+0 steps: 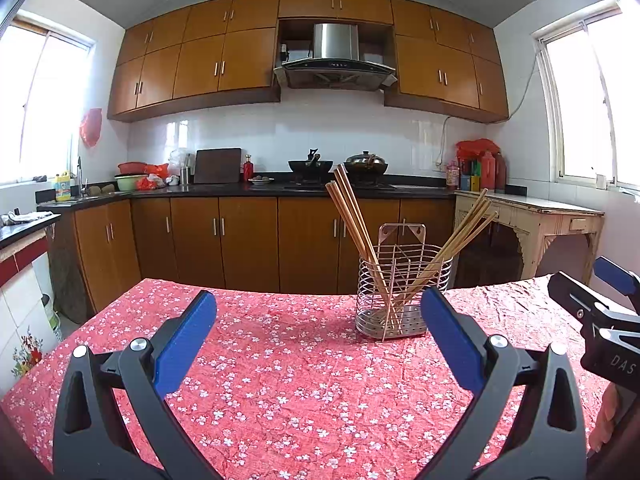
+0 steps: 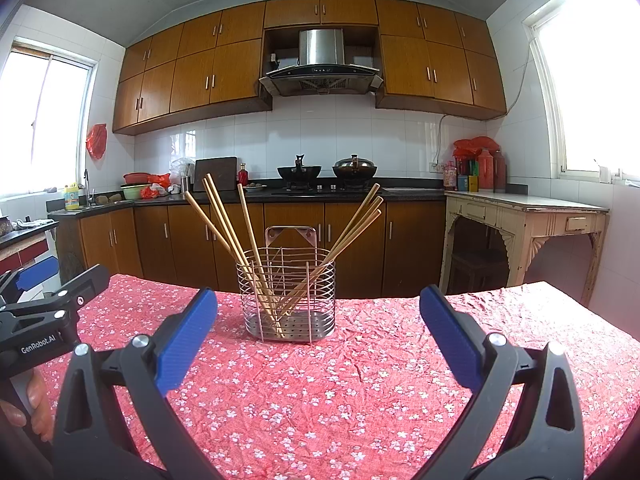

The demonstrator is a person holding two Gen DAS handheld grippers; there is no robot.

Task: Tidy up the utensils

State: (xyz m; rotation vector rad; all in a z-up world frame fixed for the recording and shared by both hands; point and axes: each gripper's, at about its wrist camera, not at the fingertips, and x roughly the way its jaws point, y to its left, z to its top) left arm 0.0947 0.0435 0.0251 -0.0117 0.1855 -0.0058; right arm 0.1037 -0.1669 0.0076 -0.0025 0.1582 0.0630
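Note:
A wire utensil holder stands on the table with the red floral cloth. Several wooden chopsticks lean out of it to the left and right. It also shows in the right wrist view, with its chopsticks. My left gripper is open and empty, hovering over the cloth short of the holder, which sits ahead to the right. My right gripper is open and empty, with the holder ahead between its fingers. Each gripper shows at the edge of the other's view: the right one, the left one.
Behind the table runs a kitchen counter with two woks on a stove, a cutting board and bowls. A cream side table stands at the right. The cloth covers the table to its far edge.

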